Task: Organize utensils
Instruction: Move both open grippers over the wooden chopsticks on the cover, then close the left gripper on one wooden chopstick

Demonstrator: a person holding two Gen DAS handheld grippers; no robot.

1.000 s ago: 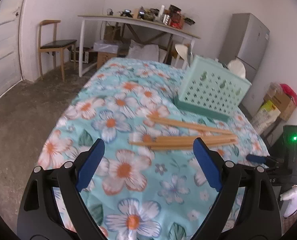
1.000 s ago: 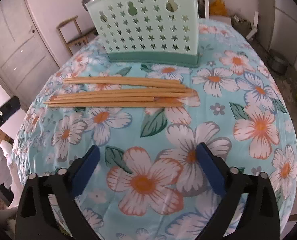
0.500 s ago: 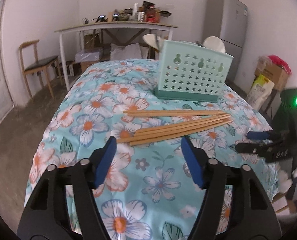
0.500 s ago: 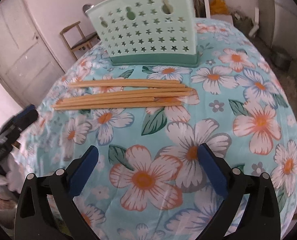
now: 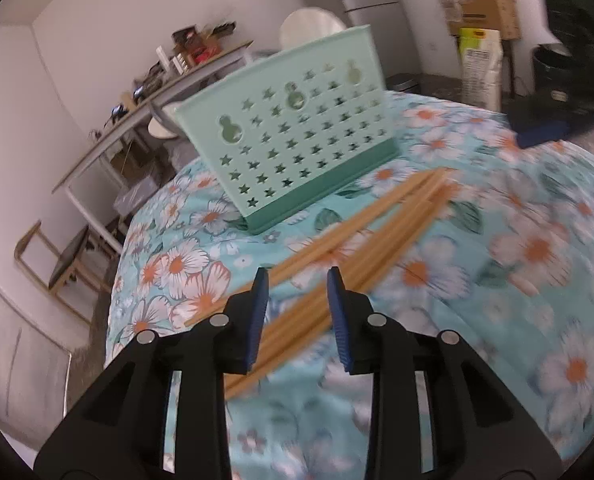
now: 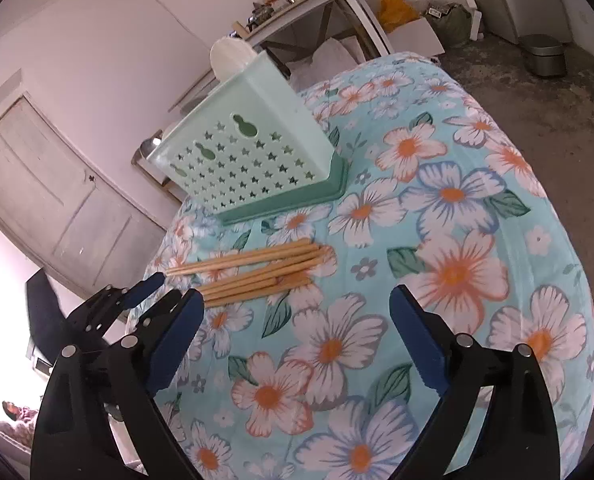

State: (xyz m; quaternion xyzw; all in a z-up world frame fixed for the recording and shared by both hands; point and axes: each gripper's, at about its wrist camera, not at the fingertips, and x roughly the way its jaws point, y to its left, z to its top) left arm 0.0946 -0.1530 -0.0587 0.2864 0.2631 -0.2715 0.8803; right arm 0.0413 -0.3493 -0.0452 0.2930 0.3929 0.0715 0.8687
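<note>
Counter (image 6: 497, 184) under floral cloth carries a mint star-perforated utensil holder (image 5: 293, 136), with a bundle of pale wooden chopsticks (image 6: 257, 270) lying flat just in front of it. Left gripper (image 5: 297, 304), rolled and pitched down, has just been closing; its jaws straddle the chopsticks' near ends, pads not yet pressing. Right gripper (image 6: 297, 316) hovers wide open, near the chopsticks, holding nothing.

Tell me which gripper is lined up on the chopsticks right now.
The left gripper: its jaws have just been closing, the chopsticks showing between them, not yet pinched. The right gripper stands wide over flowered cloth alone.
</note>
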